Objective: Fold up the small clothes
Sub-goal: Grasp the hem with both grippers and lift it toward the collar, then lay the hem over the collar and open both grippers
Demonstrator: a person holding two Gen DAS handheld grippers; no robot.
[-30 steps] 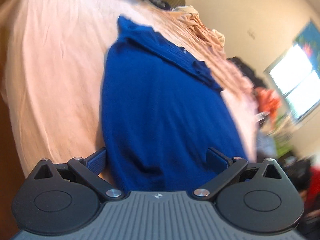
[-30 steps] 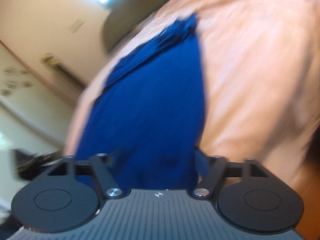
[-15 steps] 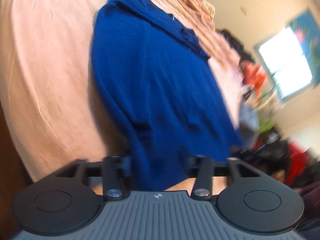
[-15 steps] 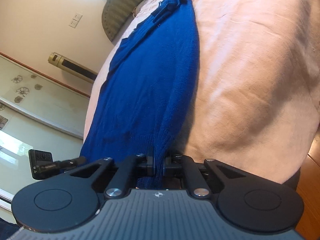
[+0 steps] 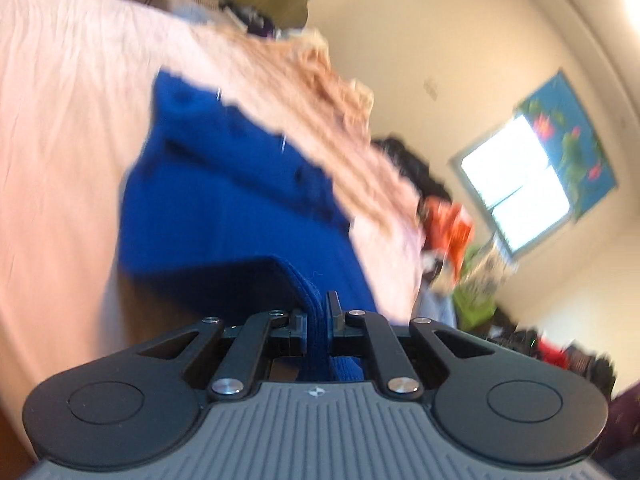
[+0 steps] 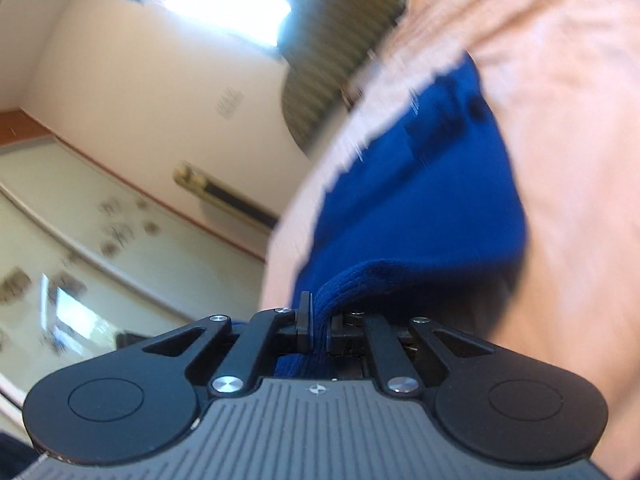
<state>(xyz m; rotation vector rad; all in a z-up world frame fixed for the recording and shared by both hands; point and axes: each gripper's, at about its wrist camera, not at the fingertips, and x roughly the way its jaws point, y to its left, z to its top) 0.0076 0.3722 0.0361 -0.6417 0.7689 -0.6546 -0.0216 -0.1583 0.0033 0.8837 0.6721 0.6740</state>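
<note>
both claws (image 5: 318,316) (image 6: 318,320) clamping blue sweater (image 5: 224,200)

A second ago the left claw (image 5: 318,316) stood wide open around the blue garment's (image 5: 224,200) near hem; it closed and pinched the hem. The right claw (image 6: 318,322) did likewise, and both lifted the hem, doubling it over the cloth ahead.

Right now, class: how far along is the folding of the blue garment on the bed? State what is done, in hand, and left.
Done: both grippers have clamped the near hem of the blue garment. In hand: the left gripper and right gripper hold that edge raised off the pink bedsheet, curling it over. Left: the far end lies flat, so the fold is not yet laid down.
</note>
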